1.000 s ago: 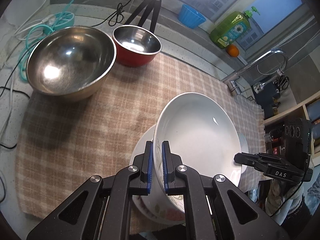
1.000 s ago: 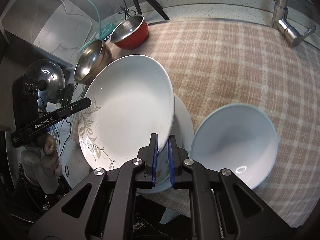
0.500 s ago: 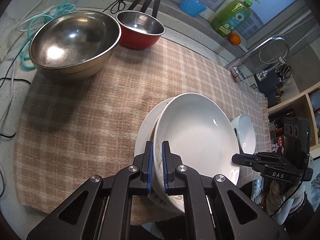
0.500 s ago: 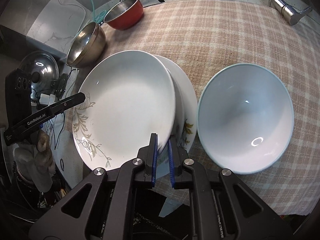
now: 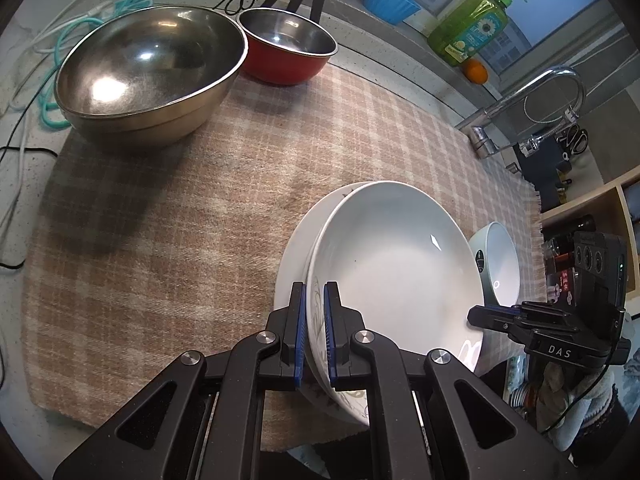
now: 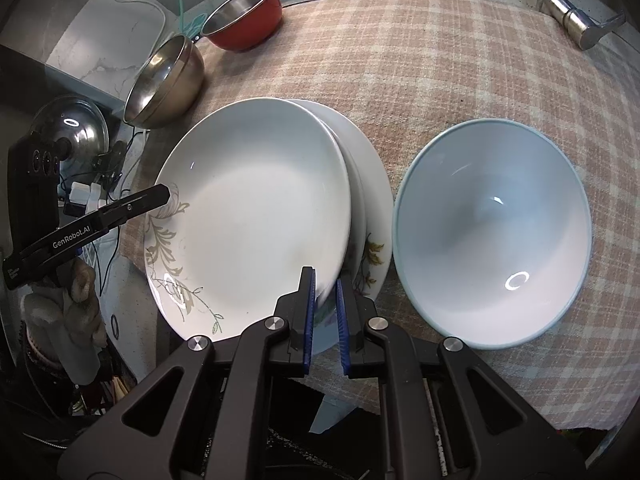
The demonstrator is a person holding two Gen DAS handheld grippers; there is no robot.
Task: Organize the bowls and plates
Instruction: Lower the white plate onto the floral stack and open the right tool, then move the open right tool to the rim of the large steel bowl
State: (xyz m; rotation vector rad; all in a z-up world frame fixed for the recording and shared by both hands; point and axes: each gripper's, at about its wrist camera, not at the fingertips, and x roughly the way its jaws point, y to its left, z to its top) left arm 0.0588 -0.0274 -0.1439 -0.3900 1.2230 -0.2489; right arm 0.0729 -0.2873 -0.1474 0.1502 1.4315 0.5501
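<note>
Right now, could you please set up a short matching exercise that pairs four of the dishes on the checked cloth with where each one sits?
Things:
1. white plate with leaf pattern
2. pale blue bowl
3. red bowl
4. large steel bowl

Places:
A. at the cloth's far left corner
B. gripped at its rim by both hand-held grippers, over another plate
C. just right of the plates
D. beside the large steel bowl, by the tripod

Pairs: 1-B, 2-C, 3-D, 4-A

Glossy white ceramic plate (image 6: 256, 208) and bowl (image 6: 492, 236) on a matt woven checked cloth (image 5: 180, 220); beyond, two shiny steel bowls (image 5: 148, 68).
</note>
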